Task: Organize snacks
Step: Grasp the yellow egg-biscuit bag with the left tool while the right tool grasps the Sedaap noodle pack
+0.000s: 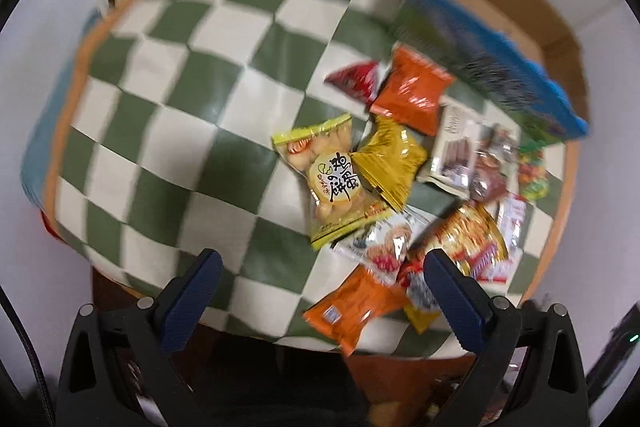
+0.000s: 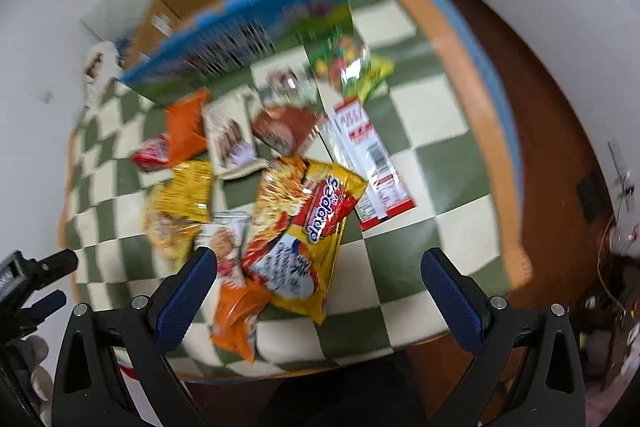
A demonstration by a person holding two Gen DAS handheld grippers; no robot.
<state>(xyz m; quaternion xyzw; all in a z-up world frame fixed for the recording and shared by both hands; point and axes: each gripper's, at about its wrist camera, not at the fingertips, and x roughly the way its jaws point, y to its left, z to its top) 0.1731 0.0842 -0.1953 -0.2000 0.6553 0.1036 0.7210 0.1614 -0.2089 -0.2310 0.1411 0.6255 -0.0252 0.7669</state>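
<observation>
Several snack packets lie in a heap on a green-and-cream checked tablecloth point(image 1: 192, 131). In the left wrist view I see a clear yellow biscuit bag point(image 1: 332, 179), a gold packet point(image 1: 390, 163), orange packets point(image 1: 412, 91) point(image 1: 354, 309) and a red packet point(image 1: 354, 77). In the right wrist view a yellow Sedaap noodle packet point(image 2: 308, 227) lies on top, with a long red-and-white packet point(image 2: 370, 163) beside it. My left gripper point(image 1: 320, 287) is open and empty near the table's front edge. My right gripper point(image 2: 318, 287) is open and empty above the heap's near side.
An open cardboard box point(image 1: 496, 7) with a blue printed side stands behind the heap; it also shows in the right wrist view point(image 2: 248, 23). The cloth's orange border point(image 2: 472, 99) marks the table edge, with brown floor point(image 2: 560, 147) beyond. Both views are motion-blurred.
</observation>
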